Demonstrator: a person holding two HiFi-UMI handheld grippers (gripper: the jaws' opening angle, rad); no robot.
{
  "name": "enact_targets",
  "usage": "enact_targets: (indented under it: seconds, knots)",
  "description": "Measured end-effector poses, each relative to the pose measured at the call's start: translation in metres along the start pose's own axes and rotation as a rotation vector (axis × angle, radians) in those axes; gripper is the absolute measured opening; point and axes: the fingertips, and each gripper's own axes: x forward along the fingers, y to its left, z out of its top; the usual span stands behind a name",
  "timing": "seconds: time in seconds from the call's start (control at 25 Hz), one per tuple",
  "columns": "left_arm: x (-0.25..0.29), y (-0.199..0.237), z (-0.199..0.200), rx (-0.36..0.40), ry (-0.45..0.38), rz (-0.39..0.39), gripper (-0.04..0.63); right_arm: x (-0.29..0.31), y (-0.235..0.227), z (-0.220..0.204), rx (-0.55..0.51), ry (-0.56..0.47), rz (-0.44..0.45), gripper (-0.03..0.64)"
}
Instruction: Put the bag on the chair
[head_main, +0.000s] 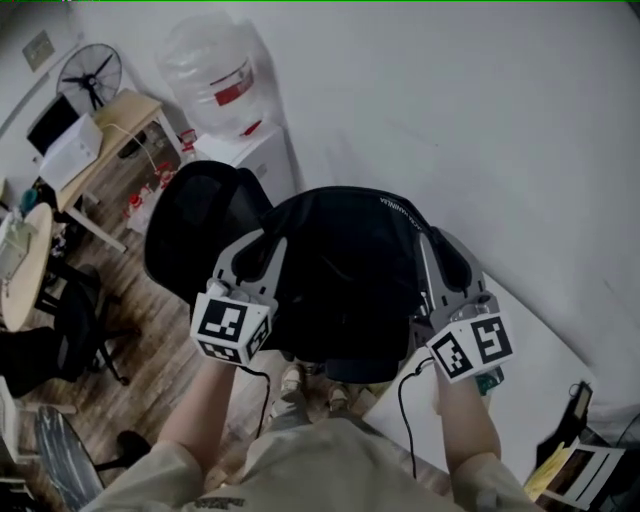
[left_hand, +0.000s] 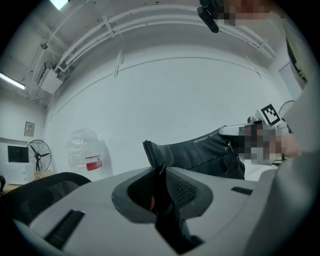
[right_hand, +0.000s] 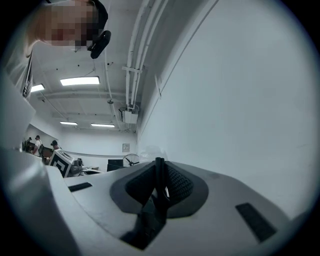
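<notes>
In the head view a black bag (head_main: 345, 275) hangs between my two grippers, just to the right of the black mesh office chair (head_main: 195, 225). My left gripper (head_main: 262, 252) is shut on the bag's left edge. In the left gripper view, the left gripper (left_hand: 159, 192) pinches a fold of black fabric, and the bag (left_hand: 200, 152) stretches off to the right. My right gripper (head_main: 440, 252) is shut on the bag's right edge. In the right gripper view, the right gripper (right_hand: 159, 182) clamps a thin black strip. The chair's seat is hidden under the bag.
A white water cooler (head_main: 250, 150) with a big bottle (head_main: 215, 70) stands against the white wall behind the chair. To the left are a wooden desk (head_main: 125, 115), a fan (head_main: 90, 75) and a second dark chair (head_main: 75, 330). The floor is wood.
</notes>
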Motion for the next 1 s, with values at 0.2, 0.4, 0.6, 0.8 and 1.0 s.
enact_targets:
  seconds: [0.2, 0.4, 0.6, 0.8, 1.0]
  knots:
    - [0.035, 0.000, -0.021, -0.015, -0.010, -0.092, 0.078, 0.004, -0.017, -0.016, -0.031, 0.008, -0.100, 0.063]
    - [0.068, 0.000, -0.047, -0.024, -0.006, -0.172, 0.078, 0.007, -0.032, -0.040, -0.049, 0.028, -0.194, 0.063]
    - [0.103, -0.009, -0.075, -0.017, -0.004, -0.229, 0.078, 0.005, -0.058, -0.068, -0.031, 0.046, -0.265, 0.063]
    - [0.134, -0.020, -0.102, -0.011, 0.019, -0.256, 0.078, 0.003, -0.090, -0.100, -0.011, 0.051, -0.310, 0.063]
    - [0.163, -0.032, -0.138, -0.002, 0.057, -0.292, 0.078, 0.002, -0.122, -0.142, 0.012, 0.093, -0.356, 0.063]
